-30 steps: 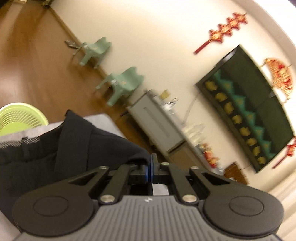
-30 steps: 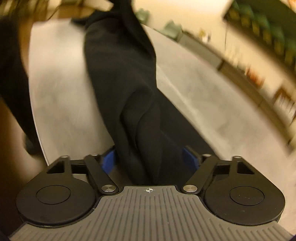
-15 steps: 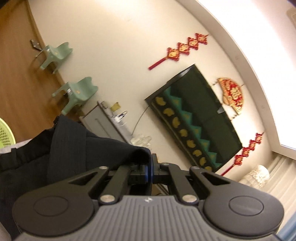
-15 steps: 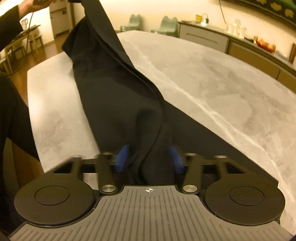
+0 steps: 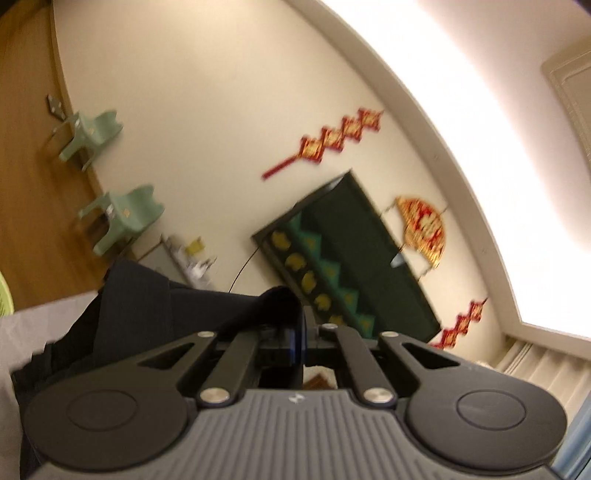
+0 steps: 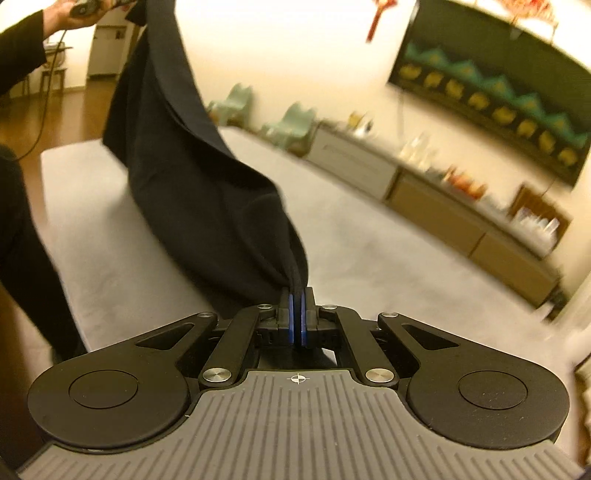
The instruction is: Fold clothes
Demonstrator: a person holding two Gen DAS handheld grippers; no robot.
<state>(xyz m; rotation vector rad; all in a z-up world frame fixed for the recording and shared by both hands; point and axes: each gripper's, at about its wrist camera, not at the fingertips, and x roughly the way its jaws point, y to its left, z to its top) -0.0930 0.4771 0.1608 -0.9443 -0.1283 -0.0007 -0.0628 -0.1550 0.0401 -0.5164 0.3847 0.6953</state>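
Observation:
A black garment (image 6: 192, 173) hangs stretched in the air above the grey marble table (image 6: 369, 258). My right gripper (image 6: 296, 295) is shut on its lower end, the blue pads pinching a fold of cloth. The cloth rises to the upper left, where a person's hand (image 6: 70, 14) holds the other gripper up high. In the left wrist view my left gripper (image 5: 301, 325) is shut on the black garment (image 5: 155, 306), which drapes down to the left. That view points up at the wall.
A low sideboard (image 6: 436, 199) with small items runs along the far wall under a dark framed picture (image 6: 495, 85). Two pale green chairs (image 6: 291, 122) stand by the wall. A person's dark sleeve (image 6: 18, 206) is at the table's left edge. A green basket's rim (image 5: 3, 295) shows.
My right gripper has shut on the garment's lower end and lifted it off the table. My left gripper has risen and tilted upward, still gripping the cloth.

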